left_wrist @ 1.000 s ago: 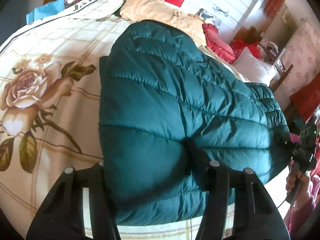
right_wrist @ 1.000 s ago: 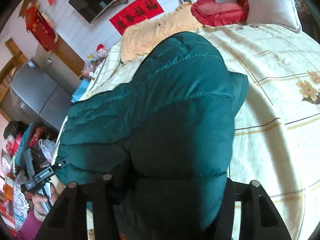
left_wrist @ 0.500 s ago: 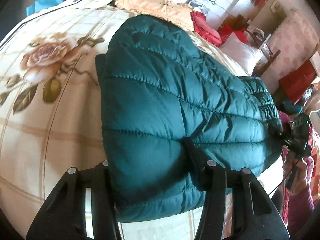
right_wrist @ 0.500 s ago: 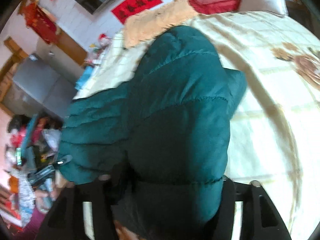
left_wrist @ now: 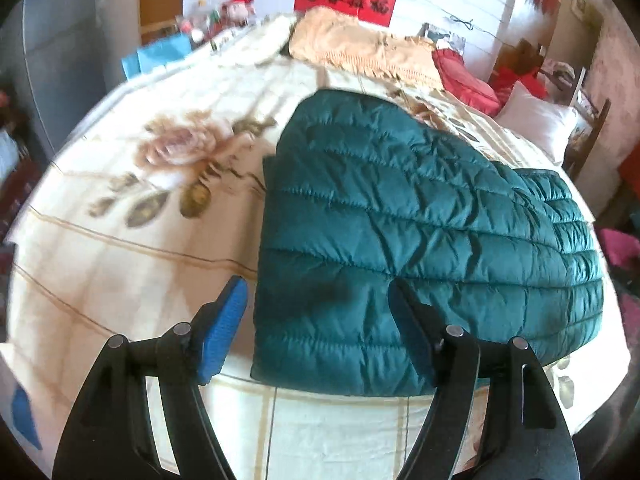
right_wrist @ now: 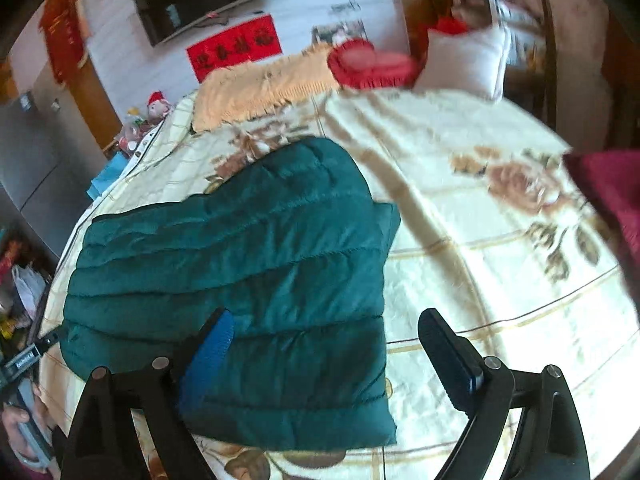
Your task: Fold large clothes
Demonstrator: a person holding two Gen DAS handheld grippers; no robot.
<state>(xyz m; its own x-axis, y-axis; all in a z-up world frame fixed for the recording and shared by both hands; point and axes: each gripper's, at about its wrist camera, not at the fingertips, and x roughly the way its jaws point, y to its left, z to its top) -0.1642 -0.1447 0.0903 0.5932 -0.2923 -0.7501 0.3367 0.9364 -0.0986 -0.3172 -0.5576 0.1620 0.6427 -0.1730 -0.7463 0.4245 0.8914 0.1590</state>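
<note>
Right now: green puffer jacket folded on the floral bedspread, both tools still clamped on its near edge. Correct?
Not quite. The green puffer jacket lies folded on the floral bedspread, but both wrist views show the left tool and right tool open, clamped on nothing.

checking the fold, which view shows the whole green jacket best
The left wrist view: the green jacket lies almost fully visible, only its near edge behind one finger. In the right wrist view a finger covers its near left part.

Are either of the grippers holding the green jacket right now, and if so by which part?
Neither. The left gripper and right gripper have just been opening; their pads stand clear of the green jacket, which lies folded on the bedspread.
</note>
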